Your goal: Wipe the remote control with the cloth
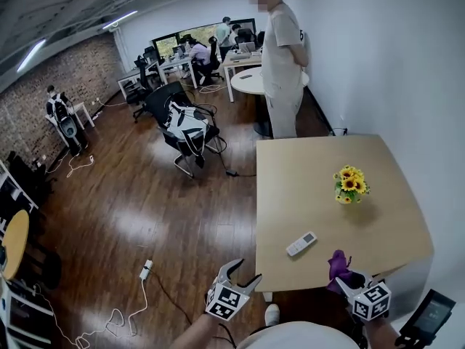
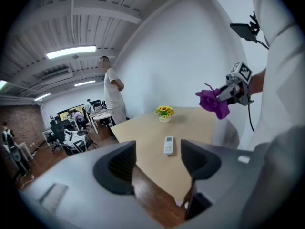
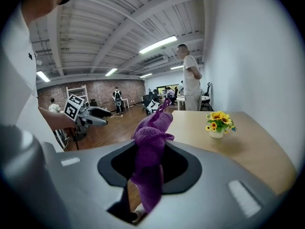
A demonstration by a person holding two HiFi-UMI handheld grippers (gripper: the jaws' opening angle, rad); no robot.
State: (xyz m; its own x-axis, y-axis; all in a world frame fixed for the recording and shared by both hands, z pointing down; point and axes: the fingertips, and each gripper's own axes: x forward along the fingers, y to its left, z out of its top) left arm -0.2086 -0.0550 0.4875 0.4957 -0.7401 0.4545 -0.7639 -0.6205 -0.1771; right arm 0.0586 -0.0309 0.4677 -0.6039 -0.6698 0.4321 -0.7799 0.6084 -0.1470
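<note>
Left claw (image 1: 245,273): jaws stood apart, nothing between them. Right claw (image 1: 349,278) was clamped on the purple cloth (image 3: 148,147). Remote (image 1: 301,243) lay flat on the table (image 1: 312,169) ahead of both claws, between them, touched by neither

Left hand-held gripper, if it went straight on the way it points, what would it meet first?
Probably the remote control on the table, which lines up between the left hand-held gripper and its open jaws in its view. Depth is unclear; it could touch the table first.
</note>
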